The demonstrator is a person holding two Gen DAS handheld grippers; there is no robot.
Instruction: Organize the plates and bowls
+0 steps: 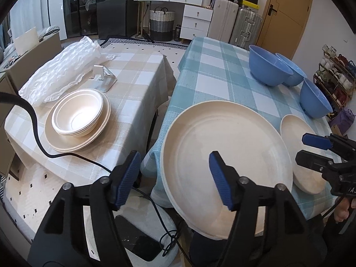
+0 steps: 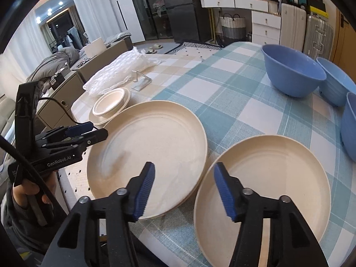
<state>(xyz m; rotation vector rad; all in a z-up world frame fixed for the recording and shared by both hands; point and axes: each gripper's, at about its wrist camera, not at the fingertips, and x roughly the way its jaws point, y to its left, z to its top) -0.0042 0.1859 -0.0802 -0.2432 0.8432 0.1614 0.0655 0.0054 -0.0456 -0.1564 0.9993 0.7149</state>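
The left gripper [image 1: 175, 178], black with ribbed blue pads, stands with its jaws partly apart and nothing between the pads; its right finger [image 1: 220, 178] hangs over the near left rim of the large cream-coloured round plate [image 1: 224, 146], its left finger off the table edge. The right gripper [image 2: 184, 189], of the same make, is likewise partly open and empty, its left pad over the large plate and its right pad over the smaller cream round plate [image 2: 273, 178].

Both plates lie flat on the table with the teal-and-white checked cloth [image 2: 233, 93]. In the right wrist view the smaller plate lies at about 4 o'clock from the large one, their rims touching or overlapping slightly, and the large plate juts over the near table edge.

Three blue round bowls [image 2: 291, 73] stand at about 1 to 2 o'clock from the plates, close together at the table's far right side.

On the neighbouring table with the beige checked cloth [image 1: 138, 84], at about 10 o'clock from the large plate, a stack of cream bowls [image 1: 77, 113] sits on a stack of cream plates [image 1: 66, 142]. Behind it lie crumpled clear plastic wrapping [image 1: 62, 71] and a small metal stand [image 1: 104, 77].

A hand [image 2: 29, 191] grips the left gripper's handle.
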